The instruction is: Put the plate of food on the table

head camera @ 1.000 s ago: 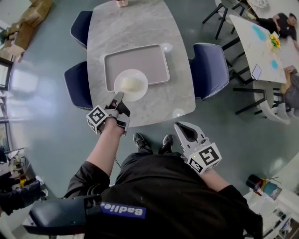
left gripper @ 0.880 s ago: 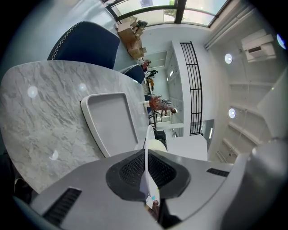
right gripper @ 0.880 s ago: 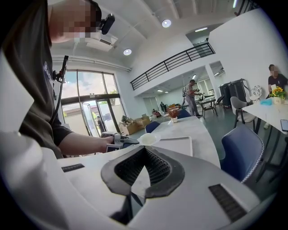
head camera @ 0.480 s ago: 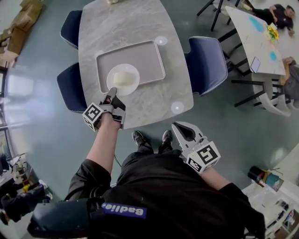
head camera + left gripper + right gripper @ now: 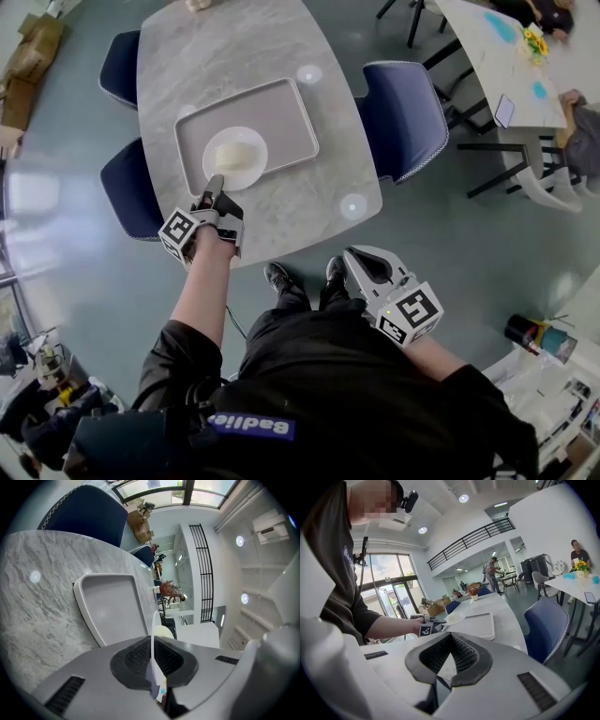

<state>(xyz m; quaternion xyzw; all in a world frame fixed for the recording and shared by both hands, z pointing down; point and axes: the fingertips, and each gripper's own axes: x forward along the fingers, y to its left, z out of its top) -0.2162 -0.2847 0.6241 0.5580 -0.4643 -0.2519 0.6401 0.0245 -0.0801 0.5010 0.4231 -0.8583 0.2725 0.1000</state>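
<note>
The plate (image 5: pixel 253 178) is pinched by its near rim in the left gripper (image 5: pixel 216 183), apparently so that the food (image 5: pixel 236 153) ahead is not touched. It lies over the tray's (image 5: pixel 281 103) near edge on the tabletop (image 5: pixel 216 47). The right gripper (image 5: pixel 361 262) is held near the waist, pressed together on nothing and seemingly not needed.

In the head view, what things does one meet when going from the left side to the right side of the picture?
Nearer left blue chair → plate of food → right blue chair → white table. The tray is left out, because the plate overlaps it.
</note>
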